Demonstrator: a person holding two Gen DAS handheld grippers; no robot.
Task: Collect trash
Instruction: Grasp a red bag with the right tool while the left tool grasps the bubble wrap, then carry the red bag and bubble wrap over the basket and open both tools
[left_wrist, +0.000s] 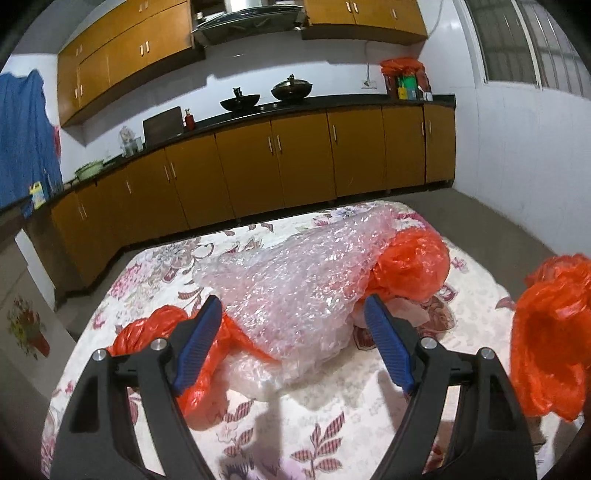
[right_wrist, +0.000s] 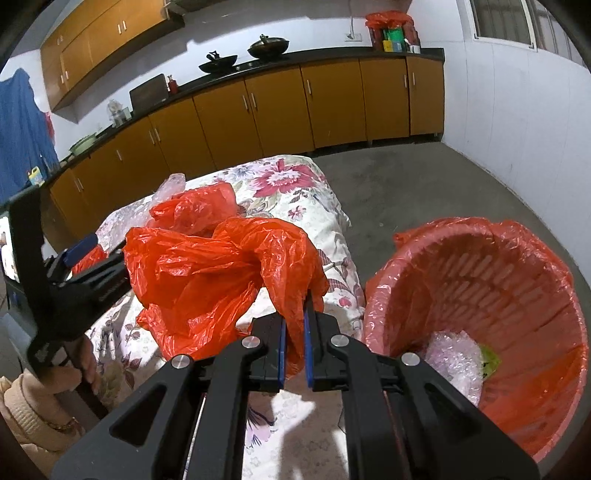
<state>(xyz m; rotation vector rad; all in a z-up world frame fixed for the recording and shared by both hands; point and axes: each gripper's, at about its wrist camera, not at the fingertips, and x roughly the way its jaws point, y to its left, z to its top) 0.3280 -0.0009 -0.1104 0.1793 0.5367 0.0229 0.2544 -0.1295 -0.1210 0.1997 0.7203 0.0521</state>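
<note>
A sheet of clear bubble wrap lies on the floral tablecloth, with a red plastic bag at its far right end and another red bag under its near left. My left gripper is open, its blue pads either side of the bubble wrap's near end. My right gripper is shut on a crumpled red plastic bag, held above the table edge; that bag also shows in the left wrist view. A red-lined bin stands on the floor to the right, with bubble wrap inside.
Orange kitchen cabinets with a black counter run behind the table. A white wall and grey floor lie to the right. My left gripper's body and the person's hand show at left in the right wrist view.
</note>
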